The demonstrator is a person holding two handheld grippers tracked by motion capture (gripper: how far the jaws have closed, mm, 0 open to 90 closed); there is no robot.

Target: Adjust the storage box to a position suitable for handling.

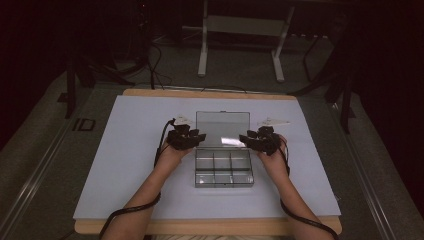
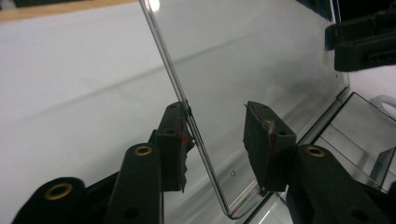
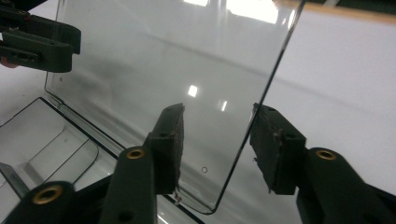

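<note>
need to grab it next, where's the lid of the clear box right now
The lid stands open at the far side of the clear compartment box, mid-table on the white sheet. The left gripper and right gripper straddle its two side edges.

A clear, colourless plastic box [image 1: 223, 167] with a clear lid [image 1: 222, 128] sits on a white sheet [image 1: 130, 150] over a tan wooden tabletop [image 1: 210, 93]. Both hand-held grippers [image 1: 186, 137] [image 1: 260, 140] are black.

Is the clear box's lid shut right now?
No, the lid stands open behind the divided tray, with the left gripper and right gripper at its side edges.
</note>
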